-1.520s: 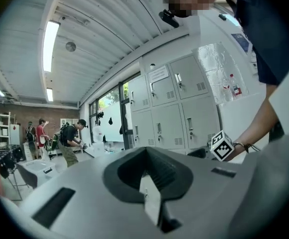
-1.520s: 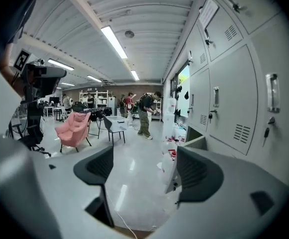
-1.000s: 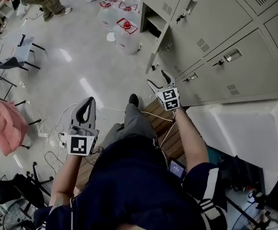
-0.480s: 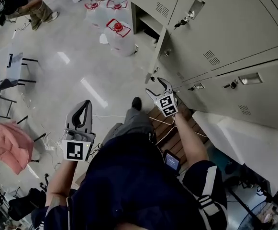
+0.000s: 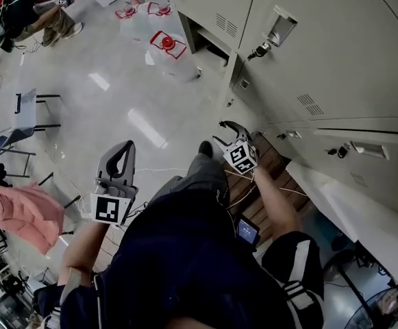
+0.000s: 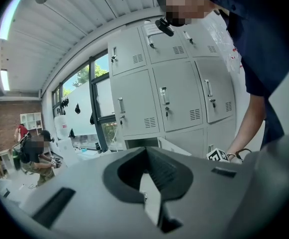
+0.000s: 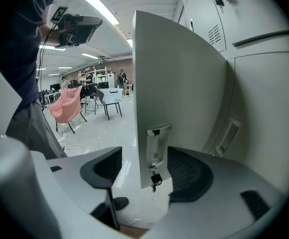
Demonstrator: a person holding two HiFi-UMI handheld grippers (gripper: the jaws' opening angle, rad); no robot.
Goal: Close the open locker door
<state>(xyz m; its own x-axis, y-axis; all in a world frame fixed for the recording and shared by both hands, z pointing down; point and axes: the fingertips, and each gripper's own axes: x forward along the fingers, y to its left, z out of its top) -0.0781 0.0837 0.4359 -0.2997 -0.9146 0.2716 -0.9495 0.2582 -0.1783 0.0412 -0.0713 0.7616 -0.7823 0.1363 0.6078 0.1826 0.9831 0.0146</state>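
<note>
our right gripper (image 5: 219,131) with jaws apart and just closing in, straddling the free edge of the open locker door (image 7: 179,83) at its handle (image 7: 156,144) and hanging key (image 7: 154,179), pads not pressing, door swung out from the lockers' (image 5: 322,40) bottom row, our left gripper (image 5: 125,146) pinched together, empty

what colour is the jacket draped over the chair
Pink. The jacket shows best in the head view.

I see the grey door (image 7: 179,83) standing open and upright, swung out from the lockers (image 7: 263,108), free edge toward me. A small key (image 7: 154,179) hangs under its handle (image 7: 156,143).
</note>
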